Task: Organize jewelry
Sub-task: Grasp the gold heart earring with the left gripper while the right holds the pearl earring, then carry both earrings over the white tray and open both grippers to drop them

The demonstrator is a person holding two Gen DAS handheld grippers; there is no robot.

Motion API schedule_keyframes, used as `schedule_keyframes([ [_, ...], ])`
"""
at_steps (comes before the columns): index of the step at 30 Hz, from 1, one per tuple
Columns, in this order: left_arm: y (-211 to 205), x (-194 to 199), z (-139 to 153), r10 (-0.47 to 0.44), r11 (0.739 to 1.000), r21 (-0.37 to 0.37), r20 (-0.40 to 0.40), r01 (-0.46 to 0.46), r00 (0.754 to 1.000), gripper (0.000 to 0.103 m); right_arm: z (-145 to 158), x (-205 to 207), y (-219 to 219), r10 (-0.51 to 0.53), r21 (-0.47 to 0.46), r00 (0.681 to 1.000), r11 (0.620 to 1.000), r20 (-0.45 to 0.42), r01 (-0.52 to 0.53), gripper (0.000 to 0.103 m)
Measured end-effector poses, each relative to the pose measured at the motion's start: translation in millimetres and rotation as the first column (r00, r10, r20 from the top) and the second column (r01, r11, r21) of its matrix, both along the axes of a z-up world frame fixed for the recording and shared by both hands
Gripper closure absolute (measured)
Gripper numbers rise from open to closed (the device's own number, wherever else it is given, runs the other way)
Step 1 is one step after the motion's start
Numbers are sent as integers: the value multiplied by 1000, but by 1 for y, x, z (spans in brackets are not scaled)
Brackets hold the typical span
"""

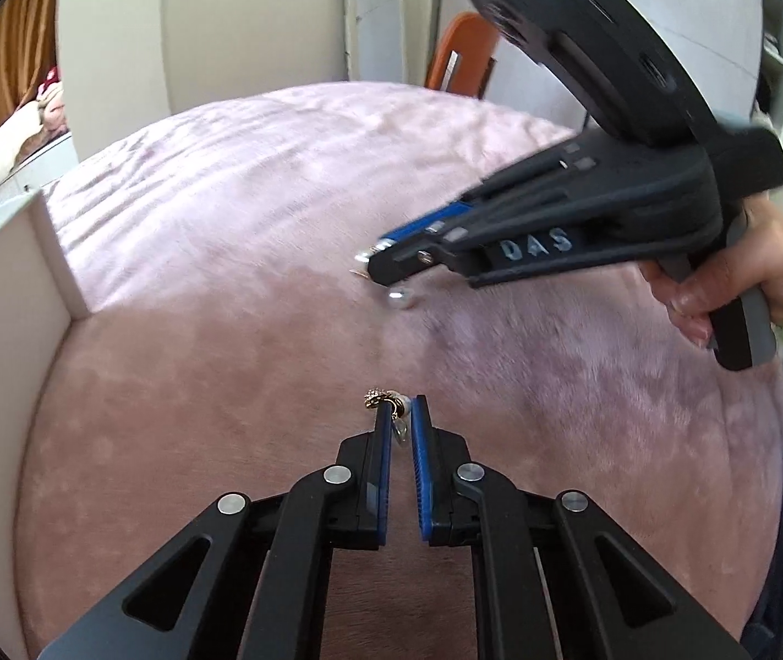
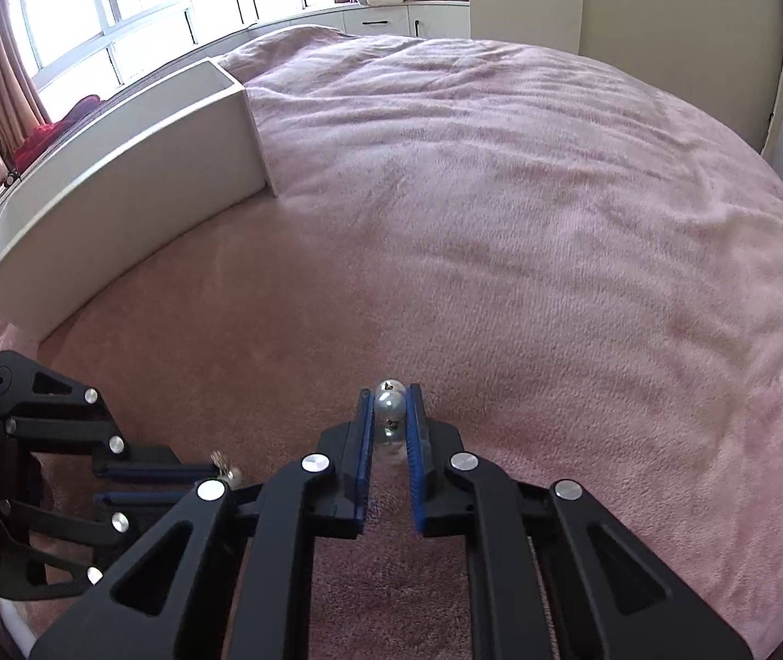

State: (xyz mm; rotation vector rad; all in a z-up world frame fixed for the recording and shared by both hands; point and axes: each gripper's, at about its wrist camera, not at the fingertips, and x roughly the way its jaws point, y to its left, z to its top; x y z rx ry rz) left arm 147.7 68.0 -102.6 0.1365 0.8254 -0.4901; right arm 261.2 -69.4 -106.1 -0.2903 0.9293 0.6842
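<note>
Nearest in the left wrist view, the left gripper [image 1: 402, 412] is closed to a narrow gap on a gold earring [image 1: 385, 402], whose ornate end sticks out past the left fingertip and whose clear part hangs between the pads. The right gripper [image 2: 389, 404] is pinched on a pearl earring [image 2: 388, 407] (two silvery beads stacked along the fingers, long axis pointing forward). Both hover over the pink blanket [image 2: 529, 231]. Farther left stands a white box [image 2: 132, 176], its open top facing up, with bare blanket beyond it.
</note>
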Motion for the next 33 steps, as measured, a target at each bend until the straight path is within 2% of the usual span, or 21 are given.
schedule_keyframes([
  [8,43,-6,42,76,996,-50,65,-73,995,91,32,-1,21,12,4,999,1000,39,-12,91],
  [14,71,-12,85,152,983,-124,128,-136,980,91,67,-2,55,38,20,996,999,83,-40,91],
  [18,93,-9,117,223,965,-181,176,-191,959,91,98,-2,82,48,63,994,997,102,-54,91],
  [22,127,-12,142,310,941,-201,189,-273,932,91,128,-3,119,73,94,990,992,122,-84,91],
  [28,186,-24,151,410,907,-174,152,-384,899,91,153,-12,177,116,100,983,986,139,-131,91],
  [33,227,-45,145,468,882,-142,143,-450,872,91,155,-22,220,146,100,982,982,122,-158,91],
])
